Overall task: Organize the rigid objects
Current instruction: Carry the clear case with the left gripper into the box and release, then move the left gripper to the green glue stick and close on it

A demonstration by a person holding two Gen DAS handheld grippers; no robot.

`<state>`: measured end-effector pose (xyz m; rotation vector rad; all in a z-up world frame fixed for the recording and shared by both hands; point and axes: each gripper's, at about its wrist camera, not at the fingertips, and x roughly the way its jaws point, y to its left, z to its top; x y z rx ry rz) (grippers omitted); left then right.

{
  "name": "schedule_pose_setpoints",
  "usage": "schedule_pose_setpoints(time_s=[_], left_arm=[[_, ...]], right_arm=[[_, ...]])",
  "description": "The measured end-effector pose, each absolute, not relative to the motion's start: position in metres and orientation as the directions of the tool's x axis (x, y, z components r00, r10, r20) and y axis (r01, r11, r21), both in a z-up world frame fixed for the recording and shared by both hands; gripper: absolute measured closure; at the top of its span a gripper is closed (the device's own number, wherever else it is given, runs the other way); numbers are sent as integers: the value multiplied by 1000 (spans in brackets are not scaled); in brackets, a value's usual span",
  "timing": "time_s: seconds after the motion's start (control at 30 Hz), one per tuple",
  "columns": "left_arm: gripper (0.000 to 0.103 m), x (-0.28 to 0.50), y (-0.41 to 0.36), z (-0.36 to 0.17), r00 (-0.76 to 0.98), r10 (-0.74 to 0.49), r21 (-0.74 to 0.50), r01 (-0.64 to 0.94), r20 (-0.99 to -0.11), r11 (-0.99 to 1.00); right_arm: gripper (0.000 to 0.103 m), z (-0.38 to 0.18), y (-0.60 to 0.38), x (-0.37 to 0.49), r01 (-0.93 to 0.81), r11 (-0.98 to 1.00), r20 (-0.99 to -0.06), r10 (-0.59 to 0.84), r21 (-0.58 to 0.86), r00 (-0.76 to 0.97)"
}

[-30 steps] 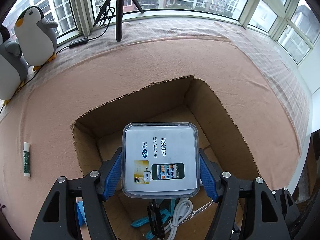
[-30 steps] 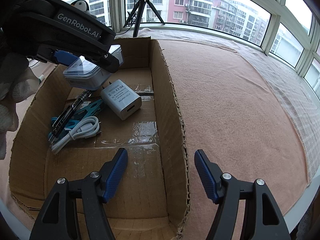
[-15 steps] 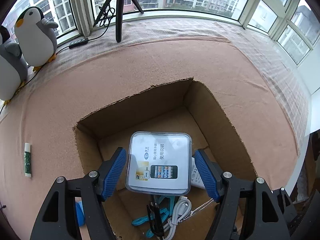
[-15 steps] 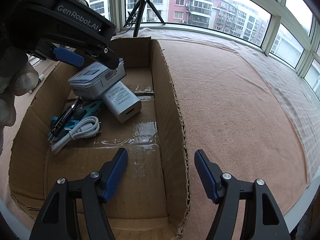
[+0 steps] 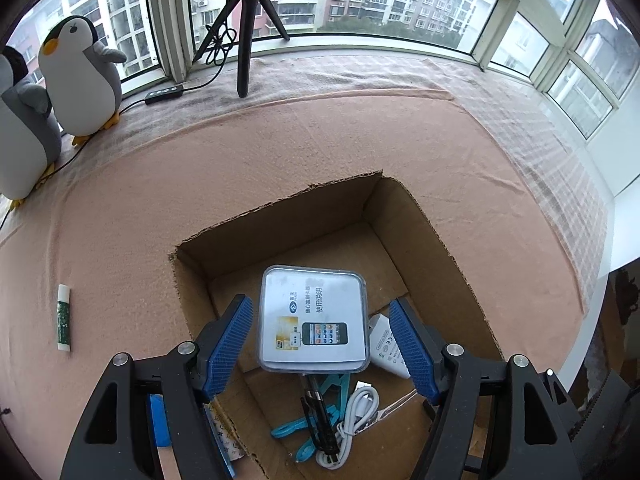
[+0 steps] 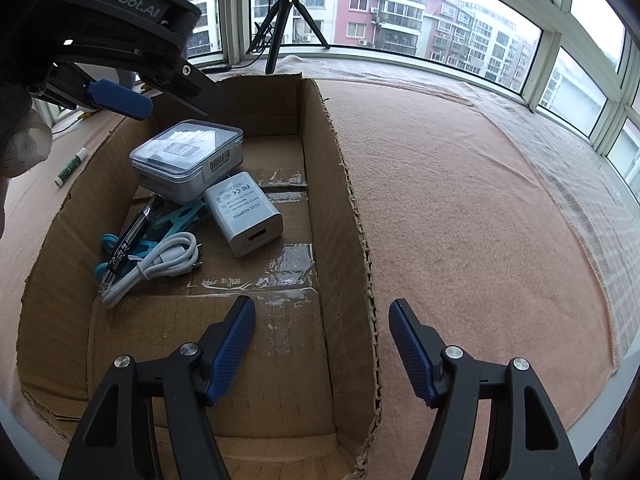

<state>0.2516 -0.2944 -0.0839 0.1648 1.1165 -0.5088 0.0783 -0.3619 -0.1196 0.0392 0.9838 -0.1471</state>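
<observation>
Since a second ago, the clear plastic case has left our left gripper and now lies inside the cardboard box; the gripper has lifted above it with its jaws spread wide and holding nothing. Item one, largest: the pink felt cloth covering the table, on which we find the cardboard box, open-topped, its floor patched with clear tape. Item two: two plush penguins at the far left by the window, and a black tripod standing on the sill. Item three: the clear plastic case, seen from the right wrist at, resting tilted at the far left of the box floor, its near edge propped on the white power adapter and the things beside it. Item four: the white power adapter, lying flat, touching the case. Item five: teal clips, a black pen-like tool lying across them, and a coiled white cable, all clustered on the box's left side just beside the adapter. Item six: a glue stick on the cloth outside the box, well apart to the left. Our right gripper hovers over the near right corner of the box, jaws wide apart and empty.
</observation>
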Motion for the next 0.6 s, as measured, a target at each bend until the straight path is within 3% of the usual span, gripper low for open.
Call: schedule_pose_setpoints(time_s=[0.6], left_arm=[[29, 239, -139, -52, 450, -263, -112, 334, -853, 936]], right_arm=[[34, -121, -365, 76, 153, 987, -829, -124, -47, 545]])
